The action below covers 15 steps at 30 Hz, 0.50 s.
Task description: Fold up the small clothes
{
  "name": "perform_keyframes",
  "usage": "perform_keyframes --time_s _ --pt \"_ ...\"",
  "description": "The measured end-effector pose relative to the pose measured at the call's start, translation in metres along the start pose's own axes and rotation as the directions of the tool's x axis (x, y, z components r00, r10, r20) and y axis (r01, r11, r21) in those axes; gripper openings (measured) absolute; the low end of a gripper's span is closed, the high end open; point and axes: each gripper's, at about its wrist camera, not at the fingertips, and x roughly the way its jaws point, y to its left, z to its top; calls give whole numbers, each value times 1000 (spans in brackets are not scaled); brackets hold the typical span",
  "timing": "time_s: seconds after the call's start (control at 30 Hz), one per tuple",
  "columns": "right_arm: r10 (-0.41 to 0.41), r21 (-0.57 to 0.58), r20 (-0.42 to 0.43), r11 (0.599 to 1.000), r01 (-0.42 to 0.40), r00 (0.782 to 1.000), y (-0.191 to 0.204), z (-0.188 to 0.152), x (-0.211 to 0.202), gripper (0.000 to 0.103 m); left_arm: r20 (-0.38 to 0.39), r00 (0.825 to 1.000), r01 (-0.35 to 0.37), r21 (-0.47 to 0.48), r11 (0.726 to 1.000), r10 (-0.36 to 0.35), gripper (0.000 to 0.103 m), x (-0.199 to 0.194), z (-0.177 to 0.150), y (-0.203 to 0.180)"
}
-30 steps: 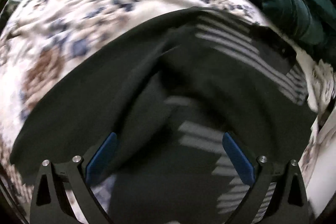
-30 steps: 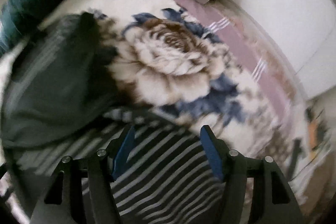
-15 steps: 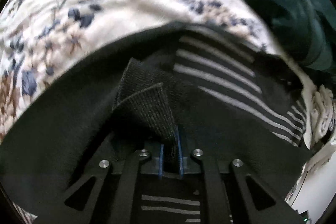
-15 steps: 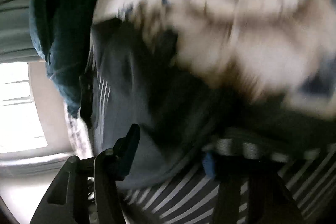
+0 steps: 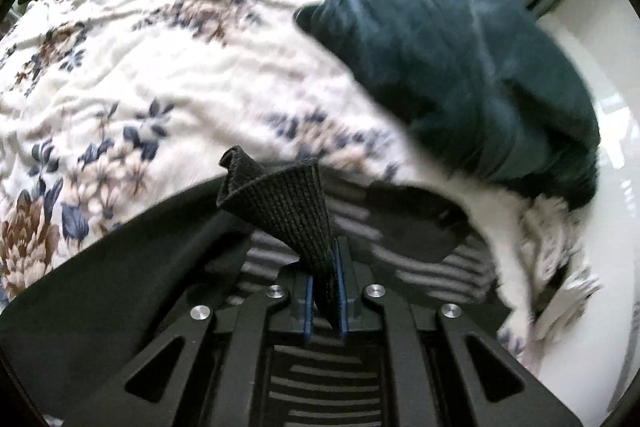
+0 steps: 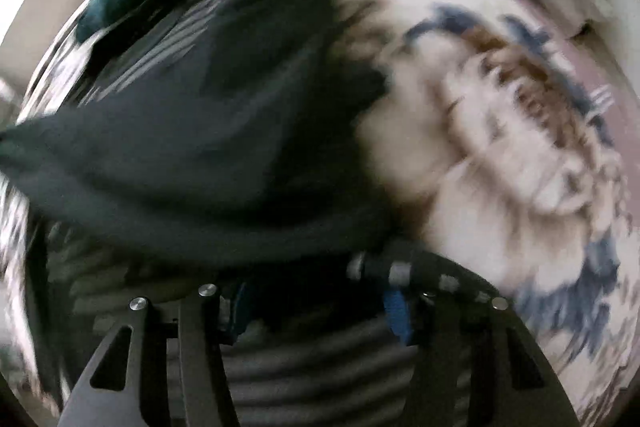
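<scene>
Now pinching knit fabric, lifted off the bed.
Left tool [image 5: 325, 293] pressed together on black garment [image 5: 288, 211] corner above floral blanket [image 5: 168, 67]; right tool [image 6: 320, 311] half spread, closing over striped cloth [image 6: 320, 367], grip unclear.

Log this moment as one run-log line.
left gripper: shut on black garment | right gripper: closing, over garment, blurred | surface: floral blanket

Coarse matt black knit cuff [image 5: 286, 211], soft fleecy floral blanket [image 5: 168, 67]
</scene>
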Motion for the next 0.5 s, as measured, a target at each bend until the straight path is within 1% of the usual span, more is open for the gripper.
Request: perform_keyframes --time_s 0.03,0.07,0.1,0.17,0.2,0.23,0.3,0.33,0.37,0.4,0.43,0.47,0.5 --pt "-13 44 30 999 12 999 -5 10 1 51 19 1000 12 -2 1000 -12 7 -5 6 -4" --pt "-29 66 43 997 26 999 -7 14 2 45 40 999 21 -6 1000 -21 7 -12 11 -5" --pt "-70 94 67 994 64 995 -9 21 3 43 62 998 30 -13 999 -29 6 -20 16 -6" --pt "-123 154 115 983 104 986 -14 32 0 42 99 994 38 -19 999 -36 6 -30 26 -5" --pt "-120 199 112 975 96 986 -20 38 2 43 98 995 37 -12 999 -35 7 -29 30 -3" --pt "-103 227 95 971 79 990 -23 42 6 43 90 996 22 -16 1000 -20 7 -24 30 1" --pt "-118 220 84 971 97 989 -19 47 9 43 50 998 -28 -22 999 29 7 -5 25 15" --pt "-130 201 68 973 114 989 -14 51 10 43 27 998 -58 -10 998 59 7 5 19 22" --pt "-129 197 58 974 115 990 -18 50 13 45 -1 996 -90 -3 996 90 7 15 14 30" --pt "-116 199 44 974 105 992 -16 52 12 45 -37 992 -117 4 993 117 8 27 6 43" --pt "-108 196 29 975 100 994 -15 53 11 45 -75 987 -139 16 990 139 11 37 -1 53" --pt "-101 188 2 977 99 995 -17 54 10 46 -110 980 -162 16 987 163 11 44 -9 65" --pt "-89 183 -29 979 93 996 -18 54 7 51 -137 976 -169 4 986 168 11 48 -16 78"
